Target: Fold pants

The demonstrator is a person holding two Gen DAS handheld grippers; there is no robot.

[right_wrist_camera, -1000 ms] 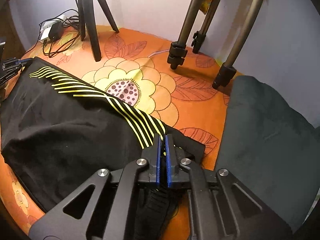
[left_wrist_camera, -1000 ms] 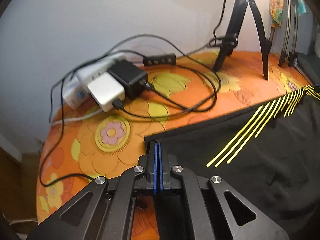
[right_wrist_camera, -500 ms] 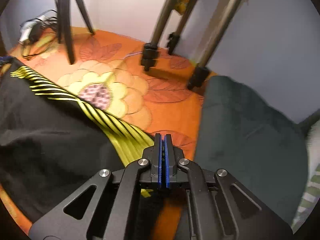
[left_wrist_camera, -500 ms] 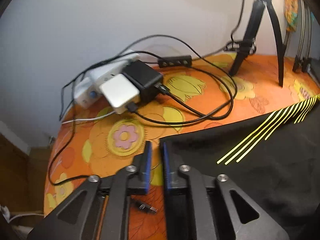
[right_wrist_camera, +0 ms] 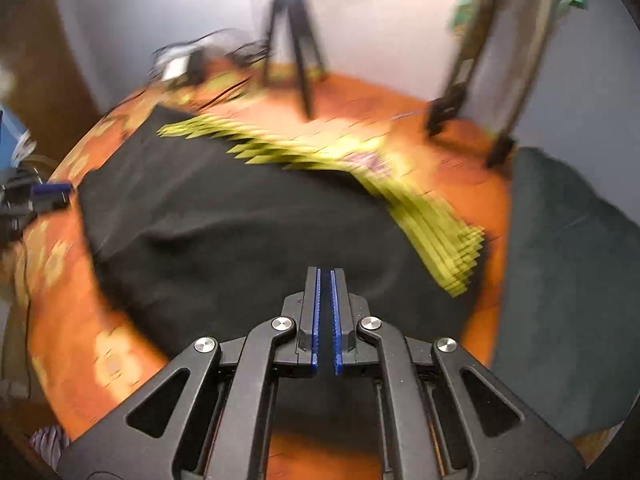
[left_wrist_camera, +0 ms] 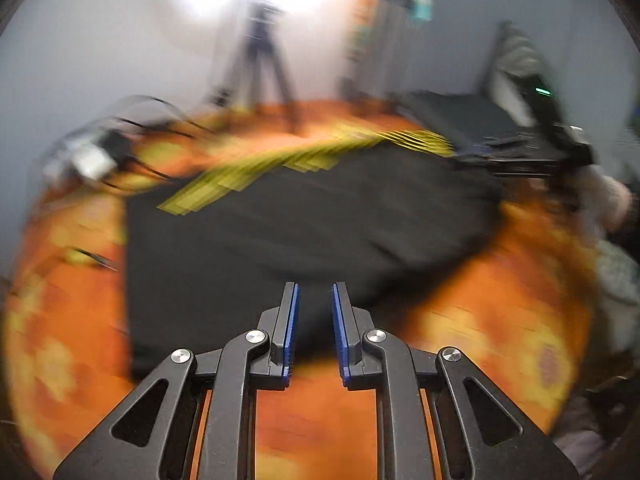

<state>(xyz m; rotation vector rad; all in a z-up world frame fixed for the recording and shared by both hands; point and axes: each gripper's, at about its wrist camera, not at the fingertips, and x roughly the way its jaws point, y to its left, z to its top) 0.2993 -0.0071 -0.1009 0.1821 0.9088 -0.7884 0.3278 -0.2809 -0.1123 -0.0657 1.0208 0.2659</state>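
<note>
The black pants (right_wrist_camera: 240, 216) with yellow stripes (right_wrist_camera: 436, 240) lie spread on the orange floral surface (left_wrist_camera: 492, 320). The left gripper (left_wrist_camera: 314, 292) hangs above their near edge, fingers apart and empty. The right gripper (right_wrist_camera: 325, 276) shows only a narrow slit between its fingers, nothing held.

Both views are smeared by motion blur. In the left wrist view the yellow stripes (left_wrist_camera: 304, 156) on the black pants (left_wrist_camera: 280, 232) are drawn into repeated streaks, so single lines cannot be counted. The chargers and cables (left_wrist_camera: 96, 156) at the far left corner of the orange floral cloth (left_wrist_camera: 500, 320) are reduced to a grey and black smudge. The tripod (left_wrist_camera: 260, 64) by the far edge is washed out by glare. In the right wrist view the near hem of the pants (right_wrist_camera: 240, 232) is hidden behind the right gripper (right_wrist_camera: 325, 276). The dark green cloth (right_wrist_camera: 572, 280) is cut off by the right edge of the frame.
</note>
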